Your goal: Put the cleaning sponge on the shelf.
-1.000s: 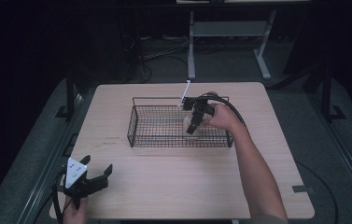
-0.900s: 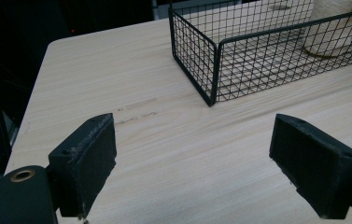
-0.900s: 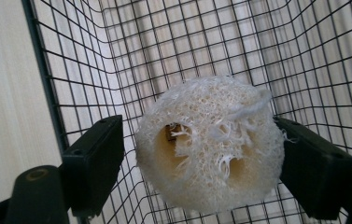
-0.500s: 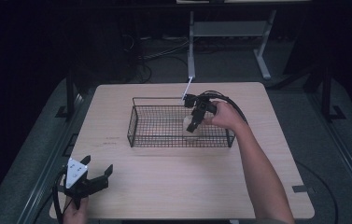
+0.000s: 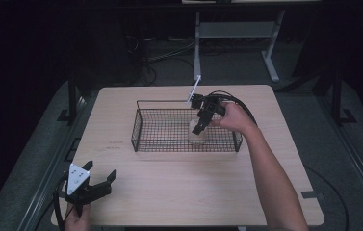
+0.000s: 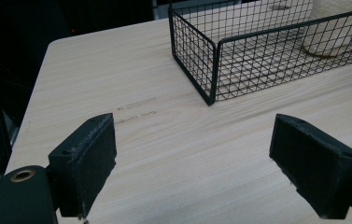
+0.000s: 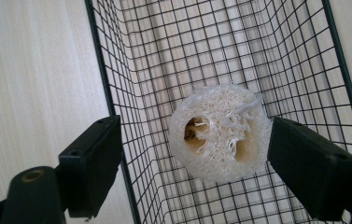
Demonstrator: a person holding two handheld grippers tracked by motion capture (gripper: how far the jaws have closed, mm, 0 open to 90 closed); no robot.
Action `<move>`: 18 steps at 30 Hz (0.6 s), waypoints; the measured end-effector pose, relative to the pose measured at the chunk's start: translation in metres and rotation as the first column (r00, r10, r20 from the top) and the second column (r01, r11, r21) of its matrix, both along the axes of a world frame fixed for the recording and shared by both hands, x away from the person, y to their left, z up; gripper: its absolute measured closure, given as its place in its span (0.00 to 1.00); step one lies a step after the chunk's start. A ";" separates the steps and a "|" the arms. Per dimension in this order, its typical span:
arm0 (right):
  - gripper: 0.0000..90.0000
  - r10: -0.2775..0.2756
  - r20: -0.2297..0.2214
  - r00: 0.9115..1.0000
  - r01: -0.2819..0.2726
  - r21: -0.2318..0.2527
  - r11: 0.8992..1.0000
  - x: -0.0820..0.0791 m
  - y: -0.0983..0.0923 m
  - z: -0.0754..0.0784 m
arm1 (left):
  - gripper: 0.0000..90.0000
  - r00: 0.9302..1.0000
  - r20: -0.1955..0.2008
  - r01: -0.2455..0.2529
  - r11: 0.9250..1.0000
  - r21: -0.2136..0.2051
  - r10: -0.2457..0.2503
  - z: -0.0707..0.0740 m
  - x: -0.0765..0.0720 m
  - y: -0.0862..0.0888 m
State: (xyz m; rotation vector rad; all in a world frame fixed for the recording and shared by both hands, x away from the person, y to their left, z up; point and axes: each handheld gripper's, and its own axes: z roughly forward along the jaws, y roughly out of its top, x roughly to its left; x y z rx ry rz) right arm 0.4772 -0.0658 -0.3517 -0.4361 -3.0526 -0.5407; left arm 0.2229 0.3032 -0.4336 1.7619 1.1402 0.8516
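Two grippers are in play, and only your right gripper [image 5: 201, 126] is at work: it hangs tilted down into the wire basket [image 5: 143, 126], its fingers [image 7: 92, 163] spread wide with the loofah piece [image 7: 220, 133] between them. In the right gripper view the right-hand finger sits just beside the loofah or touches it, I cannot tell which, while the other is well apart, out over the basket's wall. Nothing is clamped.

The step in hand looks like either a grasp or a release of the loofah; the frames do not settle which. If you mean to grasp, centre the loofah between the fingers first and bring the outer finger inside the wire wall, or it may catch on the mesh as you close. The sponge looks soft and light, so squeeze gently.

The basket stands on the bench [image 5: 179, 192], and the loofah sits upright on its mesh floor, toward the right end.

Your left gripper [image 5: 91, 185] rests near the bench's near left corner, fingers [image 6: 85, 163] wide apart and empty
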 end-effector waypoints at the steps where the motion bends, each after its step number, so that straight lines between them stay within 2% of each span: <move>1: 0.19 -0.002 0.003 1.000 0.002 0.001 1.000 -0.001 0.000 0.001 | 0.16 1.000 0.001 -0.001 1.000 0.002 0.001 0.000 0.000 0.000; 9: 0.19 0.003 0.016 1.000 -0.003 0.005 1.000 -0.009 -0.003 0.010 | 0.16 1.000 -0.005 0.002 1.000 0.000 -0.002 0.000 0.000 0.001; 18: 0.19 0.032 0.033 0.999 -0.032 0.003 0.999 -0.020 -0.003 0.019 | 0.16 1.000 -0.004 0.005 1.000 -0.004 -0.005 0.001 0.000 0.000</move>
